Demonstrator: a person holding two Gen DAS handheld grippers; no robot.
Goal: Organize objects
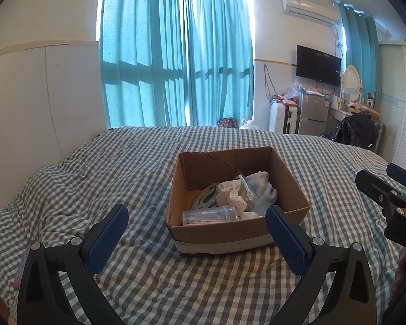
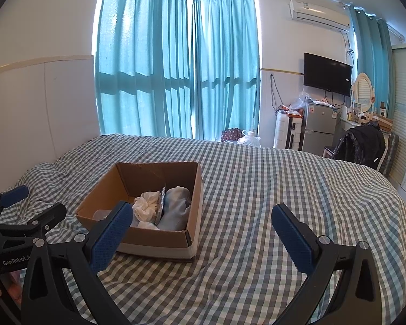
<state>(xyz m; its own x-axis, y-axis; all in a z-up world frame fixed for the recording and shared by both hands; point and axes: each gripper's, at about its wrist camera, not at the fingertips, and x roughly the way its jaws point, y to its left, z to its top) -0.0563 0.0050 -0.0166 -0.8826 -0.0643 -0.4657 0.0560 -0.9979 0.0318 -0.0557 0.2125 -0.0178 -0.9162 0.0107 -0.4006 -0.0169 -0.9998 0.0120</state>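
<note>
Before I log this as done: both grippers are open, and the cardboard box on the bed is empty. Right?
Not quite. The box holds items: a clear jar, white cloth and a pale blue garment, as the left wrist view shows. The left gripper and right gripper are open.

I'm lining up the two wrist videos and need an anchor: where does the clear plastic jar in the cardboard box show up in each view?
Left wrist: the clear plastic jar lies on its side in the box's near-left corner, just below picture centre, behind the near wall.
Right wrist: only a sliver of the jar shows left of centre, behind the right gripper's left finger.
Shared landmark: the cardboard box, on the checked bedspread.
</note>
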